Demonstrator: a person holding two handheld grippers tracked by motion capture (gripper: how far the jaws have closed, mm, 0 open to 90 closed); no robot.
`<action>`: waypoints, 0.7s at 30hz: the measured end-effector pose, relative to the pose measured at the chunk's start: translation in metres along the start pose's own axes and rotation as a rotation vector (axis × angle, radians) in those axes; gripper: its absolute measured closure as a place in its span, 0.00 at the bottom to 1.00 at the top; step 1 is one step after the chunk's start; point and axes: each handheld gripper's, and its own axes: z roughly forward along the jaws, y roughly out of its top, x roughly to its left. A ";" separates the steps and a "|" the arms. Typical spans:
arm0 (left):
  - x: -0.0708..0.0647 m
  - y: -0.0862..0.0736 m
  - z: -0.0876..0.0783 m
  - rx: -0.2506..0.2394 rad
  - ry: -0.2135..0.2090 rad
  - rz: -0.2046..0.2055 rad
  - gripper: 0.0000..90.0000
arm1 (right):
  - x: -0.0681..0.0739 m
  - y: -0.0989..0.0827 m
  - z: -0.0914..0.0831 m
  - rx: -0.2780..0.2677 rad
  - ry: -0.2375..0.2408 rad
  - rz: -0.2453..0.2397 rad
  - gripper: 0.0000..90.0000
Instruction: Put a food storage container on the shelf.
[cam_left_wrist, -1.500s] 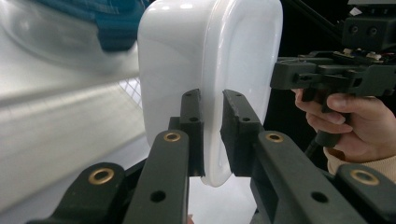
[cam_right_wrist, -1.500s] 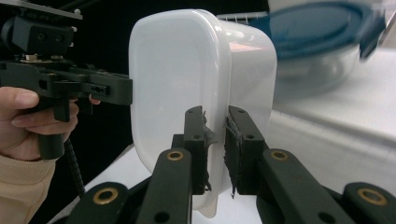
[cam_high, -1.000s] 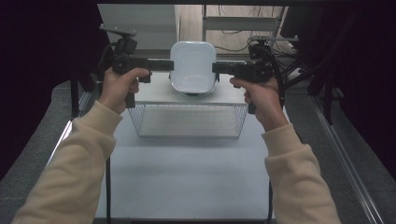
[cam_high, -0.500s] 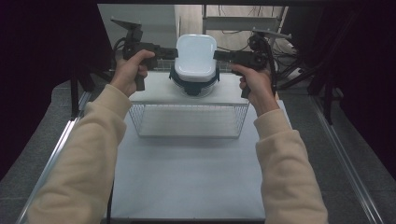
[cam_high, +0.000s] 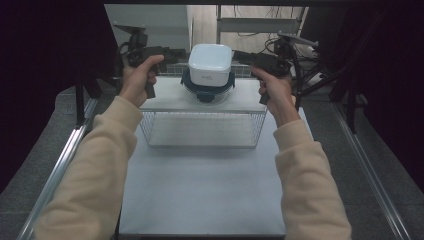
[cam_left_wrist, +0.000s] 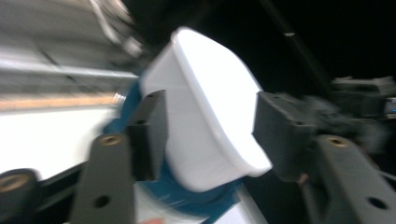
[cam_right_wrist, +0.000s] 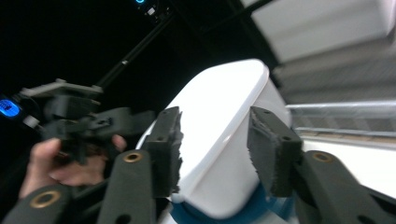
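One white container sits stacked on one blue-rimmed bowl, between two grippers. Left gripper and right gripper have just been opening; both pairs of jaws stand spread, the container between them, pads off its sides

Down the middle runs the white table, bare toward six o'clock. A wire basket sits upside down at its twelve o'clock end, mesh walls showing and a flat white top. Metal rails flank the table at nine and three o'clock, grey floor beyond them, cables at one o'clock.
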 end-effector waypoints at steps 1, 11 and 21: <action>-0.004 -0.007 -0.010 -0.009 0.003 0.032 0.41 | 0.004 -0.003 -0.010 -0.007 -0.018 -0.050 0.55; -0.016 -0.143 -0.078 0.029 0.073 0.299 0.30 | 0.014 -0.094 -0.100 0.031 -0.120 -0.364 0.37; 0.008 -0.233 -0.063 0.151 0.142 0.323 0.24 | -0.012 -0.199 -0.116 0.129 -0.174 -0.409 0.25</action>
